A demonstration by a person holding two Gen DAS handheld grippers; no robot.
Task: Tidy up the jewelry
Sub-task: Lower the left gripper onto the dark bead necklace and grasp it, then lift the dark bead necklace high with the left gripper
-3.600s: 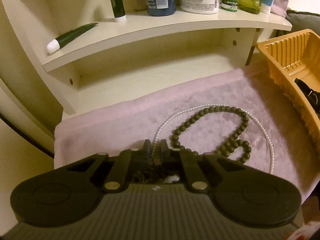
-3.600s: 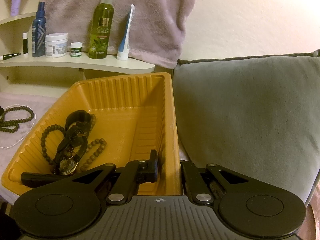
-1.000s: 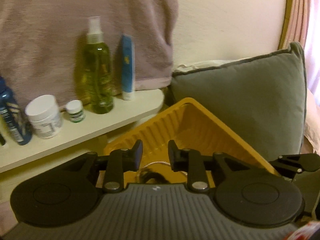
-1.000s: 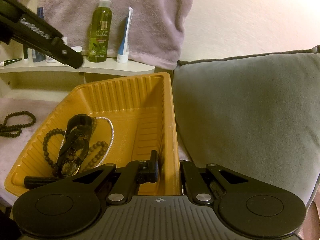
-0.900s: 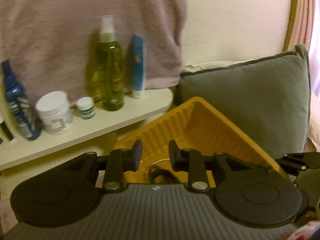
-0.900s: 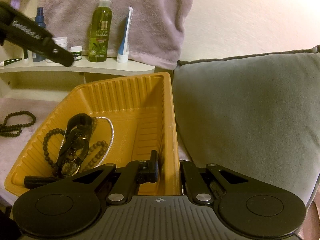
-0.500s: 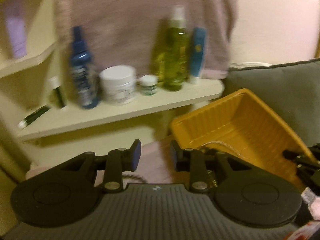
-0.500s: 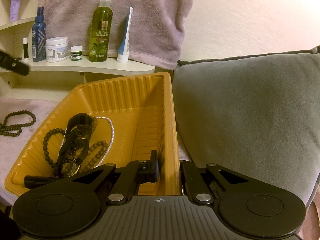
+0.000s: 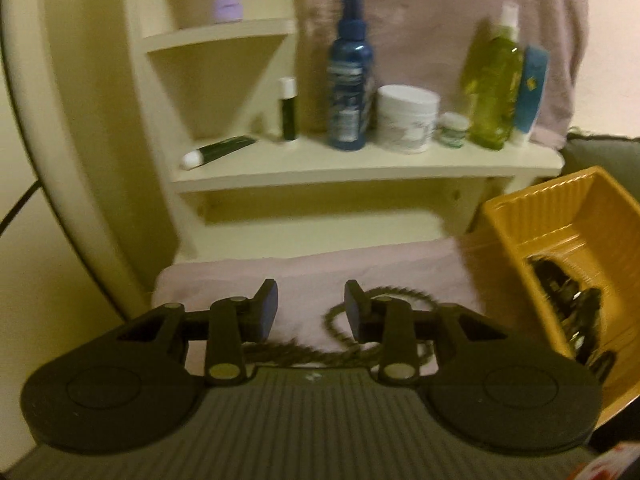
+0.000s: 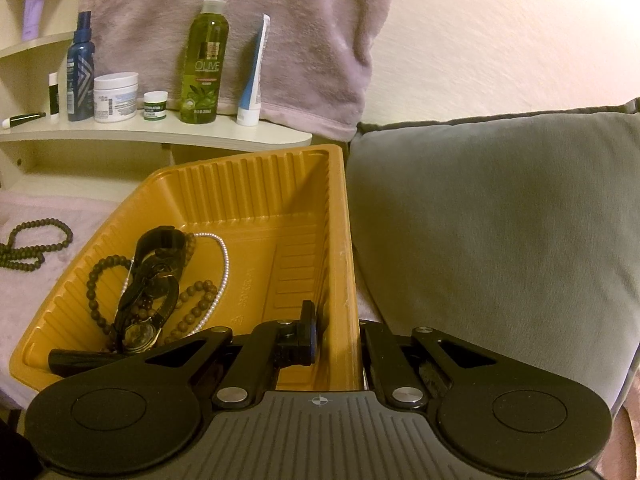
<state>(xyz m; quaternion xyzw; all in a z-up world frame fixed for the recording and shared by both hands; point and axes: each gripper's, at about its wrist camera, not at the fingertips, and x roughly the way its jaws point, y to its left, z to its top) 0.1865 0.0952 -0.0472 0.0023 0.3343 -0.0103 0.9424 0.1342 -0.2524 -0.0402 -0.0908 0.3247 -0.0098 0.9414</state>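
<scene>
Amber plastic tray (image 10: pixel 336 216) is pinched at its side wall by the right gripper (image 10: pixel 338 334) for steadiness. Green bead necklace (image 9: pixel 376 312) lies on pink towel (image 9: pixel 304 276); left gripper (image 9: pixel 310 306), jaws just widened and empty, is aimed at it.

A string of dark green beads (image 10: pixel 30 246) is lying loose on the pink fluffy towel (image 10: pixel 44 300), folded into uneven loops, just left of the tray and apart from it. In the left wrist view the same string shows blurred, curling across the towel. The yellow ribbed tray (image 10: pixel 256 184) is sitting to the right of the towel with its open side up. In its left half a small heap of jewelry is resting: a brown bead string (image 10: pixel 98 280) looping along the left, a black-strapped watch (image 10: pixel 154 276) lying on top with its round face toward the near end, and a thin white pearl necklace (image 10: pixel 224 264) curving along the right of the heap.
</scene>
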